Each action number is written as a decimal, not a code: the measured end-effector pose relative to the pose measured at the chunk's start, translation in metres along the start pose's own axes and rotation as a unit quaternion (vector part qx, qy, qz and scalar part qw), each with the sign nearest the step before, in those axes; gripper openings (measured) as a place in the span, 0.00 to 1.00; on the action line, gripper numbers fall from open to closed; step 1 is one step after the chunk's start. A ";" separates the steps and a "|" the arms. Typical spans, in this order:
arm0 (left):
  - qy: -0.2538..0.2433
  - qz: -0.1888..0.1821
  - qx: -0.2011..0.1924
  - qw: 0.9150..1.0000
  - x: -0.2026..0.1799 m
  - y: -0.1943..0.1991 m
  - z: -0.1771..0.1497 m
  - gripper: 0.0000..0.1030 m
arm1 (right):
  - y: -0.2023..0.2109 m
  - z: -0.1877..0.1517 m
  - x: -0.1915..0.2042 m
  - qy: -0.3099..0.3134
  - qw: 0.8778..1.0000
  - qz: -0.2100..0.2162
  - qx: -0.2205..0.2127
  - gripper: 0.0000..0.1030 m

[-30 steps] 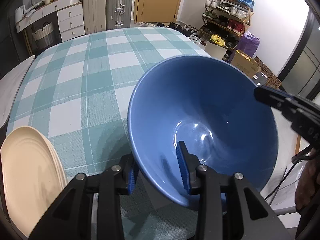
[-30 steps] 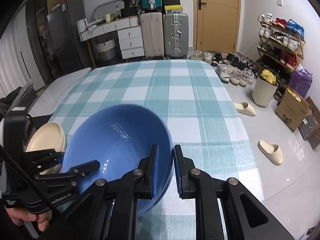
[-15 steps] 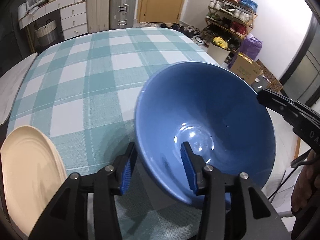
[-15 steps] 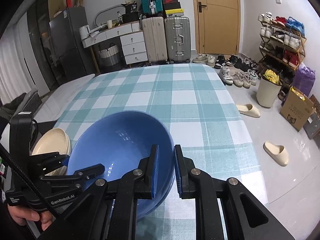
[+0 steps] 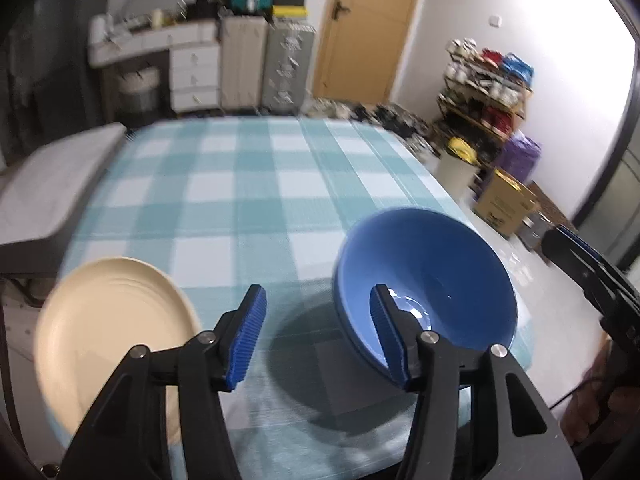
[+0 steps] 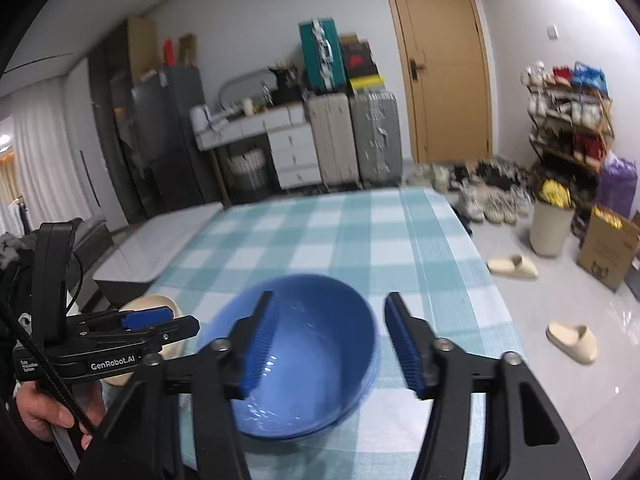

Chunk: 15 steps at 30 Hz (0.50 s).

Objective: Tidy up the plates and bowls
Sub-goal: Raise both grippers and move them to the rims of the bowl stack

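Note:
A blue bowl (image 5: 428, 288) (image 6: 312, 352) sits near the front right corner of the checked table (image 5: 248, 184), seemingly nested in a second blue bowl. A cream plate (image 5: 116, 328) (image 6: 152, 304) lies to its left. My left gripper (image 5: 318, 336) hovers above and before the bowl's left rim. Its jaws are opening, and the pads touch nothing. My right gripper (image 6: 330, 344) hangs over the bowl's right rim with its jaws opening too; the rim shows between them, untouched. Each gripper shows in the other's view: the right gripper (image 5: 592, 276) and the left gripper (image 6: 160, 322).
A person's hand (image 6: 52, 412) holds the left gripper's handle. A pale bench (image 5: 52, 184) stands along the table's left side. Slippers (image 6: 572, 340), a cardboard box (image 6: 608, 248) and a bin (image 6: 552, 228) lie on the floor to the right.
Both grippers have let go of the blue bowl's rim, opened wide and drawn back and up. The bowl now looks smaller and rests on the table.

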<state>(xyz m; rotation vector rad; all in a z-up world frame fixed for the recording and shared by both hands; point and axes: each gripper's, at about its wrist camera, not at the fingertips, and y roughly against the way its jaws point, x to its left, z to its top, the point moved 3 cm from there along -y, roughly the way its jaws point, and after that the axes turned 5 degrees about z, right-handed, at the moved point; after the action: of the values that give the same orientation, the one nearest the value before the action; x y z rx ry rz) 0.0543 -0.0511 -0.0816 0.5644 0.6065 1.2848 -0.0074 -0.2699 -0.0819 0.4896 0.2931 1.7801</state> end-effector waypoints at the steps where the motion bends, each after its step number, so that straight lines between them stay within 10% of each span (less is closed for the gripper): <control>1: 0.000 0.009 -0.010 1.000 0.001 0.006 0.000 0.75 | 0.003 0.000 0.004 0.006 1.000 0.005 -0.005 0.63; 7: 0.007 0.073 -0.096 0.993 0.015 0.042 0.000 1.00 | 0.011 -0.005 0.029 0.029 0.999 0.024 -0.011 0.73; 15: 0.020 0.129 -0.098 0.987 0.029 0.049 -0.014 1.00 | 0.014 -0.021 0.046 0.042 0.999 0.033 -0.001 0.79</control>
<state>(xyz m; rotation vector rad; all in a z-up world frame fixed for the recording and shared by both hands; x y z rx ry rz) 0.0147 -0.0129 -0.0606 0.4646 0.4418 1.5839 -0.0383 -0.2281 -0.0864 0.4267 0.3374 1.8675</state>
